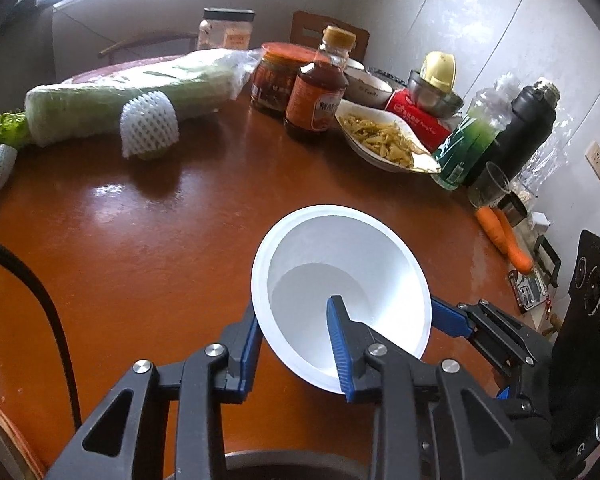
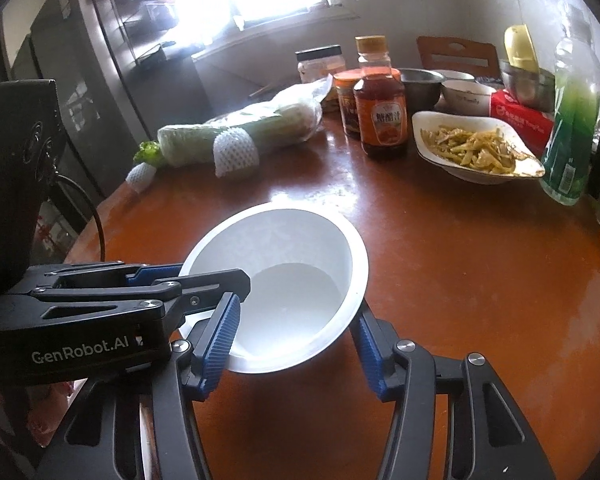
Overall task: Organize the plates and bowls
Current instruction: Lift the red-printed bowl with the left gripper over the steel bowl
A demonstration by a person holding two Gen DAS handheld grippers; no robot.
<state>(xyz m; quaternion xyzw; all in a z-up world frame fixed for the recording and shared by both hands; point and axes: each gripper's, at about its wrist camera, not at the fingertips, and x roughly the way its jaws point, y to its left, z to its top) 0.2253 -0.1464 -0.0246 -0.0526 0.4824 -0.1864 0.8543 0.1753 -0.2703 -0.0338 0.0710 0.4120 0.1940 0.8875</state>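
1. Left tool [image 1: 296,344] clamped on white bowl [image 1: 340,280] wall: one blue finger inside, the other outside
2. Right tool [image 2: 296,344] grips the same bowl at the opposite rim, likewise straddling the wall
3. Bowl tilted, held between both tools over the brown worktop [image 1: 148,240]
4. Plate of food [image 2: 476,148] and sauce bottle [image 2: 380,108] well apart, at the far edge

A glossy brown tabletop [image 1: 148,248] fills the middle of both views. On it, upper left, lies a bagged cabbage [image 1: 132,92] with a foam-netted fruit [image 1: 150,126] just beside it. At upper centre stand a sauce bottle [image 1: 318,88] and a jar [image 1: 278,76]. To the right sit a dish of food [image 1: 384,138], a green bottle [image 1: 470,140] and carrots [image 1: 504,236] at the right edge.
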